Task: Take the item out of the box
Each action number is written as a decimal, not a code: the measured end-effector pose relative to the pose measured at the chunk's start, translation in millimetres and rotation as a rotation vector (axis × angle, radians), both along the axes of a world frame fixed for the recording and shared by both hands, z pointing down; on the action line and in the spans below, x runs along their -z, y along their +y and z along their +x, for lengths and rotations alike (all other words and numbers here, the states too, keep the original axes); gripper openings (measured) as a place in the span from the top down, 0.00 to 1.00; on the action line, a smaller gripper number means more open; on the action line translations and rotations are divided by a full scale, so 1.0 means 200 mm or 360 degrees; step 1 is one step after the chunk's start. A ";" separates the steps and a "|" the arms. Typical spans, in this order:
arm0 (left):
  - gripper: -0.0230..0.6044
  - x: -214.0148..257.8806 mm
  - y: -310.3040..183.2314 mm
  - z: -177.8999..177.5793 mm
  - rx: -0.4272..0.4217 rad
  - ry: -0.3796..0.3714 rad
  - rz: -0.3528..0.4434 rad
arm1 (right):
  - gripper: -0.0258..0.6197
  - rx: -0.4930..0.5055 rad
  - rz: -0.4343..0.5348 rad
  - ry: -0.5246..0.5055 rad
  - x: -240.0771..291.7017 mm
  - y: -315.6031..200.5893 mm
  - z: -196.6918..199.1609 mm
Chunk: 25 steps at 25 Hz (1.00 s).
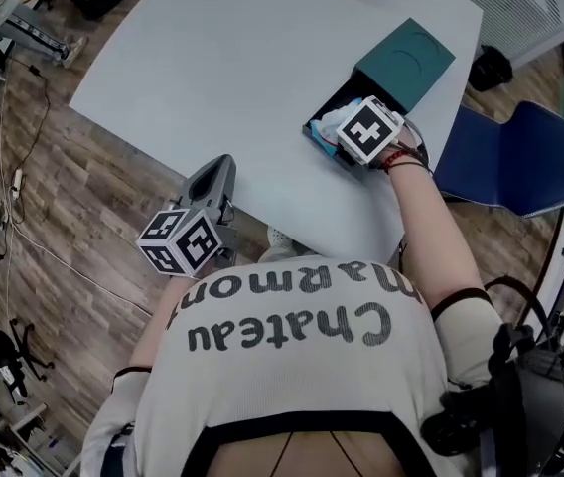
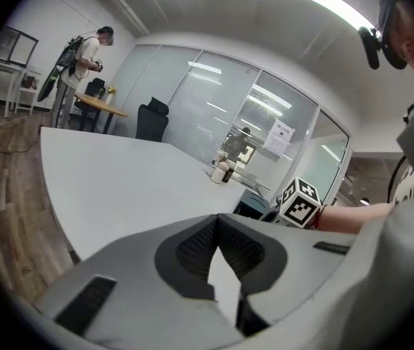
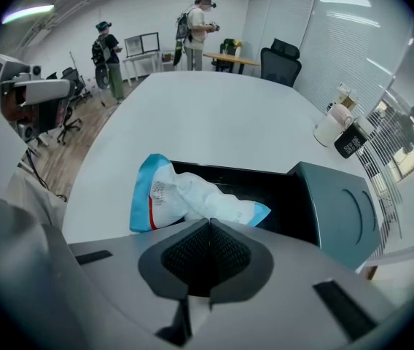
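A dark teal box (image 1: 406,63) lies open near the right edge of the white table (image 1: 222,68), its lid folded back. A white and blue packet (image 3: 170,195) rises out of the black inside of the box (image 3: 287,192), and one end hangs over the box's near-left wall. My right gripper (image 3: 208,223) is shut on the packet's lower edge; in the head view its marker cube (image 1: 368,130) covers the box opening. My left gripper (image 1: 217,172) hovers over the table's front edge, shut and holding nothing (image 2: 217,219).
A white cup (image 3: 331,128) and a small dark item (image 3: 351,144) stand at the table's far edge. A blue chair (image 1: 515,157) is right of the table. Cables run over the wooden floor (image 1: 24,197) at left. Two people (image 3: 200,20) stand far off by another desk.
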<state>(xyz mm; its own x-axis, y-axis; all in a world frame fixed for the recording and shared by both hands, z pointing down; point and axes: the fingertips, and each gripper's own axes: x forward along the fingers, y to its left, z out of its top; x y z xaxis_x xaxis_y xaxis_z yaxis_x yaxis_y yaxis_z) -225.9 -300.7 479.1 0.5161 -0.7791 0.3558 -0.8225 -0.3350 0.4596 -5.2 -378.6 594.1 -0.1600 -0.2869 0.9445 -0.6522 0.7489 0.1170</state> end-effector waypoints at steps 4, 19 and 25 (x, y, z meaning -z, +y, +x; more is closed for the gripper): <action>0.98 0.02 0.15 -0.08 0.0119 -0.0018 0.0013 | 0.96 0.0005 0.0076 -0.0069 -0.02 0.01 -0.04; 0.98 0.19 0.42 -0.02 0.0248 -0.0007 0.0158 | 0.96 -0.0546 0.0410 -0.0913 0.23 0.09 0.09; 0.98 0.26 0.43 0.10 0.0179 0.0016 0.0200 | 0.96 -0.0599 0.0468 -0.1135 0.43 0.24 0.15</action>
